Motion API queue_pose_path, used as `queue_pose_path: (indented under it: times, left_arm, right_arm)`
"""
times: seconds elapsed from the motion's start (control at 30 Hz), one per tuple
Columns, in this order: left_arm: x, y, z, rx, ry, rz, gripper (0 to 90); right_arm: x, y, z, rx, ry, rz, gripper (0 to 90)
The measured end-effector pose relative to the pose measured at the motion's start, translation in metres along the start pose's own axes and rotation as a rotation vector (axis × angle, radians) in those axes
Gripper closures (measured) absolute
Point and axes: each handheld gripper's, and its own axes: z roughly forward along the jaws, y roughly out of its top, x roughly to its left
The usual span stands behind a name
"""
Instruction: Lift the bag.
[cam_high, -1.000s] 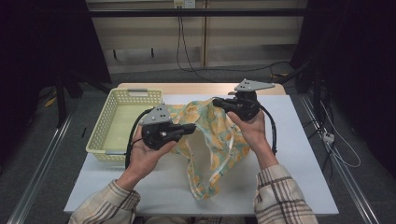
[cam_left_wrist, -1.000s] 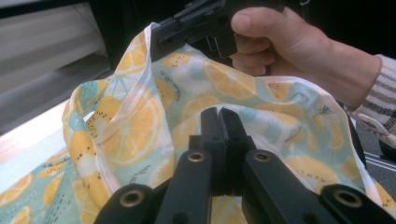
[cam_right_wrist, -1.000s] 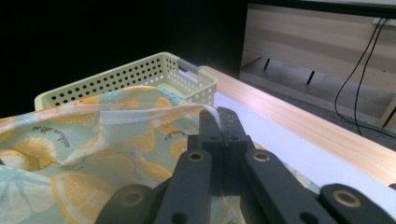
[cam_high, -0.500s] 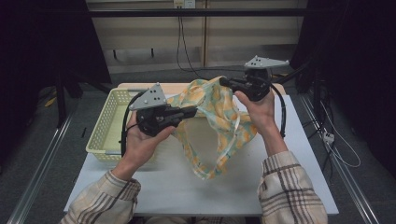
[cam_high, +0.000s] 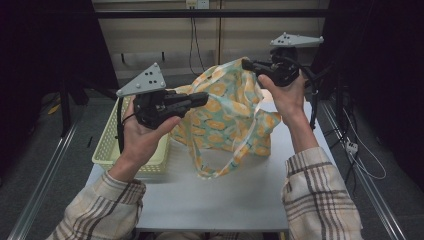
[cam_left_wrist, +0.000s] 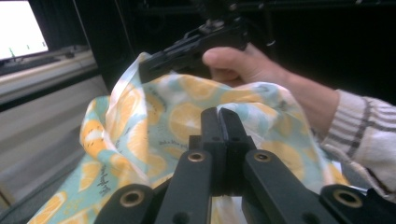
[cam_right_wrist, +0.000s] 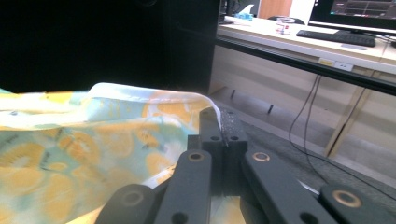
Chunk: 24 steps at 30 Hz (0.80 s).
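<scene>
A cloth bag (cam_high: 227, 112) printed with orange slices on pale green hangs lifted above the white table (cam_high: 220, 200), its long strap drooping to the tabletop. My left gripper (cam_high: 204, 97) is shut on the bag's left upper edge. My right gripper (cam_high: 246, 64), held higher, is shut on the bag's top right edge. In the left gripper view the closed jaws pinch the bag (cam_left_wrist: 154, 121), and the other hand with its gripper (cam_left_wrist: 154, 63) holds the far edge. In the right gripper view the shut gripper (cam_right_wrist: 219, 119) clamps a fold of the bag (cam_right_wrist: 84, 144).
A pale yellow plastic basket (cam_high: 107, 147) stands at the table's left side, just under my left hand. The table's front part is bare white. Cables hang along the right side beyond the table edge.
Both grippers have risen and carried the bag up off the table. The right gripper went higher and farther back; the bag now hangs stretched between them.
</scene>
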Motion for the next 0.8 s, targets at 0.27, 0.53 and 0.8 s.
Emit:
queue_pose_path:
  times: [0.27, 0.53, 0.8]
  left_arm:
    - [-0.001, -0.007, 0.003, 0.053, -0.012, -0.001, 90.0]
    - [0.002, -0.037, 0.014, 0.154, -0.022, -0.029, 90.0]
    - [0.005, -0.064, 0.017, 0.190, -0.008, -0.066, 89.3]
  right_arm:
    - [-0.011, 0.004, 0.013, 0.025, -0.039, 0.011, 90.0]
    - [-0.022, -0.026, 0.039, 0.095, -0.046, 0.052, 90.0]
    - [-0.022, -0.049, 0.056, 0.134, -0.029, 0.069, 90.0]
